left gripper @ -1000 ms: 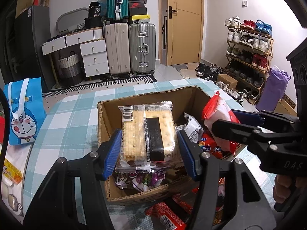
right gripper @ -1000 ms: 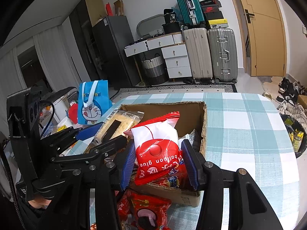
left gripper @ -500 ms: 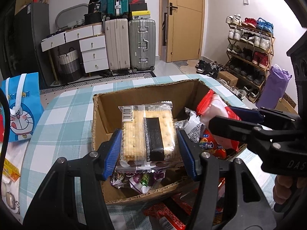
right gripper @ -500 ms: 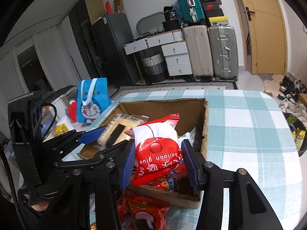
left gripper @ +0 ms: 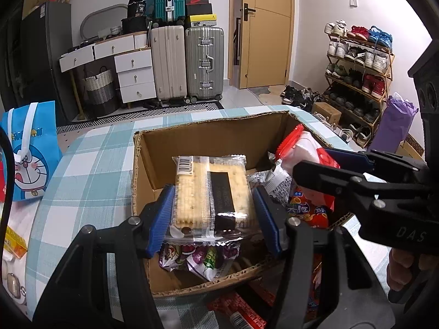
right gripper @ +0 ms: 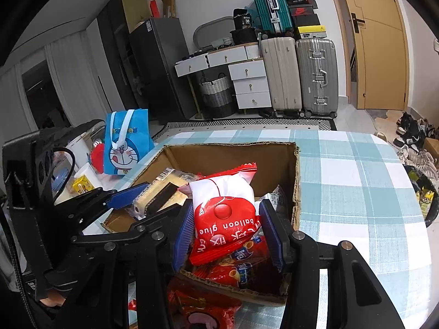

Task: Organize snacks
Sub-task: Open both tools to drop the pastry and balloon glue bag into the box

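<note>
An open cardboard box (left gripper: 208,139) stands on the checked table and holds several snack packets. My left gripper (left gripper: 214,211) is shut on a clear cracker pack (left gripper: 211,192) and holds it over the box's near left part. My right gripper (right gripper: 229,227) is shut on a red and white balloon glue packet (right gripper: 223,213) and holds it over the box's near right part. The box shows in the right wrist view (right gripper: 295,192) too. The right gripper with its packet (left gripper: 304,156) shows at the right of the left wrist view. The cracker pack (right gripper: 162,189) shows left in the right wrist view.
Red snack packets (right gripper: 203,309) lie on the table in front of the box. A blue Doraemon bag (left gripper: 30,150) stands at the table's left edge, with small items beside it. A black bin (right gripper: 424,194) sits off the table's right side.
Both grippers, still holding their packets, have moved forward and lower over the box. The box now looks closer and larger in both views.
</note>
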`<state>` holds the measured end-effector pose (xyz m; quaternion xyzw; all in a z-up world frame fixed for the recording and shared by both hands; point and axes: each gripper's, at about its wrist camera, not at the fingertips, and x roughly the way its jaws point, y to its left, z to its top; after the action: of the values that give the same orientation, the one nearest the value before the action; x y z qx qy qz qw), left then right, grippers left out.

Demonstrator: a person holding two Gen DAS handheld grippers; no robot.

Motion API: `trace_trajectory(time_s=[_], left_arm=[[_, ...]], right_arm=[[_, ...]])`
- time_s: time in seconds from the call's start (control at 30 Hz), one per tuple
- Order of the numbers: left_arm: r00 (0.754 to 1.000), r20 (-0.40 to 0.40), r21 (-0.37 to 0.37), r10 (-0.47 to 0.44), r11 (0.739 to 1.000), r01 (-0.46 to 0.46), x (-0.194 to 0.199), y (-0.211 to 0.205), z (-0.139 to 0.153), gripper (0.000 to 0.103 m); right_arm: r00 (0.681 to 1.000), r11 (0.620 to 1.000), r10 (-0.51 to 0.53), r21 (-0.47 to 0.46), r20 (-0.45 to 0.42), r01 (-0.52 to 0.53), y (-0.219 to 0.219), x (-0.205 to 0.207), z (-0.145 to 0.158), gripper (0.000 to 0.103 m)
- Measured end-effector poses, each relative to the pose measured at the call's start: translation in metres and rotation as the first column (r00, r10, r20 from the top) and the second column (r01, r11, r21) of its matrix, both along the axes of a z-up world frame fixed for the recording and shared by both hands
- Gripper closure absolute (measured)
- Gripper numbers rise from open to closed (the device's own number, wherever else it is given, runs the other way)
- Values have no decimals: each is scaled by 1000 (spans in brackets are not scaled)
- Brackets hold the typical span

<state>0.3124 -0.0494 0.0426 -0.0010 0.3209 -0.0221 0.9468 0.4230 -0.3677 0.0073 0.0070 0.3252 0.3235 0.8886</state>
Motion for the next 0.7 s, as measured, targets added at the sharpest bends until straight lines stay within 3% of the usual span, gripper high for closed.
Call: trace_trajectory(time_s=[0.37,0.5,0.63,0.7], left_arm=[[1000,-2,1,0,1000,0,1,0,-1,47],[1000,-2,-38,-12,999,12,-1,3,-1,47],[1000,25,-47,-12,999,13,-11,8,6,46],[999,34,-41,-13,999,14,-19,9,13,29]], right_arm=[[1000,1000,1,-13,6,-1,-1,6,-2,54],[1000,1000,6,-11,3,-6,1,5,-2,54],[1000,1000,1,-11,27,0,-2,-3,7,48],[999,1000,-13,-13,48,13,-7,-8,13,40]])
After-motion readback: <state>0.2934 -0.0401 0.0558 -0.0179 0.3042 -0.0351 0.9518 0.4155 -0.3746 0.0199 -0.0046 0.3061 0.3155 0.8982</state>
